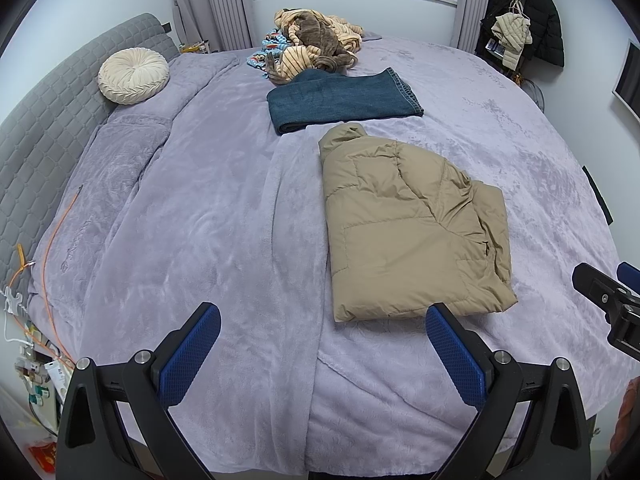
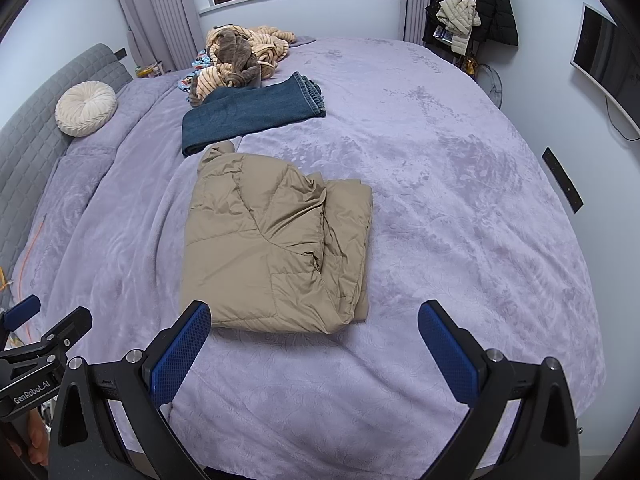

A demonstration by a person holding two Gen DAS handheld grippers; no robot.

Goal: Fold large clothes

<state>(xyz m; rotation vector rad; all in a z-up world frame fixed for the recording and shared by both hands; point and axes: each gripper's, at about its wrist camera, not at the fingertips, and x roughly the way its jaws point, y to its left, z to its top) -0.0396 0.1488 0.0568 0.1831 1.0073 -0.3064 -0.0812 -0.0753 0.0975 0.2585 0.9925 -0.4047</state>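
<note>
A wide bed point(image 1: 200, 220) covered in a lilac plush blanket fills both wrist views. Near its front edge lies a tan puffer jacket point(image 1: 412, 224), already folded into a compact rectangle with its collar pointing toward the window and its layered edges stacked along the right side. Just beyond it, nearly touching the collar, rests a pair of dark blue jeans point(image 1: 340, 100), also folded flat. Farther back, near the window, sits an untidy heap of striped and patterned clothes point(image 1: 316, 48), not yet folded. A round cream cushion point(image 1: 133, 75) leans by the grey headboard.

The left gripper point(image 1: 322, 344) and right gripper point(image 2: 316, 340) both hover above the front of the bed, jaws spread wide and holding nothing. The jacket sits just ahead of both, untouched.

By this evidence, 2 garments look finished, and the heap at the back appears to be what remains. The jacket's bulging right edge might want tidying.
</note>
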